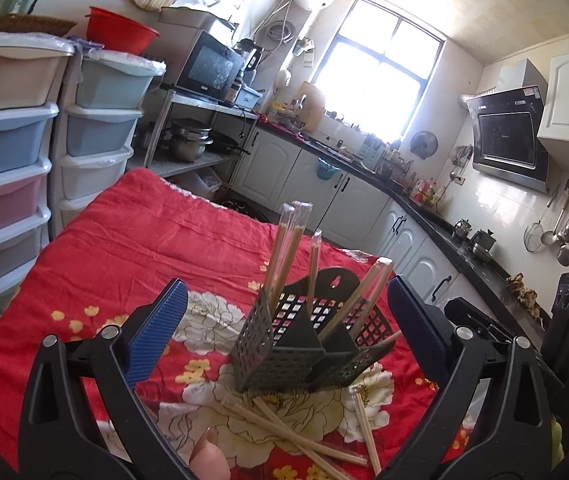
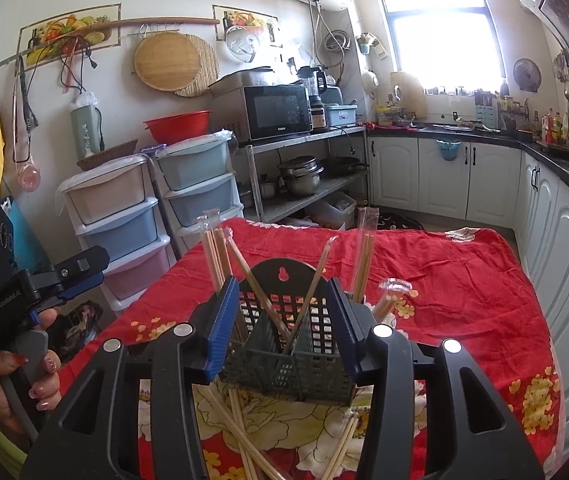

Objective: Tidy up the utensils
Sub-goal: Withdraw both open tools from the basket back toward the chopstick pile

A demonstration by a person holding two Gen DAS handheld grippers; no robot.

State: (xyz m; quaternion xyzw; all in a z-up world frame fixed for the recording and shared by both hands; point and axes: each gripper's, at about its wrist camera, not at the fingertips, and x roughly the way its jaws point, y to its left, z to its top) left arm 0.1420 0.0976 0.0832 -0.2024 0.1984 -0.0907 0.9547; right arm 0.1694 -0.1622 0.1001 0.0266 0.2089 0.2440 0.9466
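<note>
We work over a bench (image 1: 96, 240) covered with a red floral cloth. The dark perforated utensil holder (image 1: 304, 344) stands on it, and several wrapped chopstick pairs (image 1: 288, 248) already lean upright in its compartments. More loose chopsticks (image 1: 284, 428) lie crossed on the cloth just in front of the holder, on the near side.

The left tool (image 1: 280, 336) stands wide, its blue pads on either side of the holder in its view, with nothing pressed between them. The right tool (image 2: 284, 324) stands at a middling gap; in its view the holder sits beyond and between the pads, and no pad appears to press on anything.

Handling, as we judge it:
- The chopsticks are light, thin and stiff. Their clear sleeves are likely slippery, so a pair may slide or rotate in the pads.
- We take a pair near its middle, across its length, so it does not tip when lifted.
- Crossed sticks overlap; we pick the topmost one first to avoid dragging the others.
- The holder is light plastic and may shift or tip if pushed. We lower each stick in from above without leaning on the walls.

The sticks on the cloth remain to be placed.
</note>
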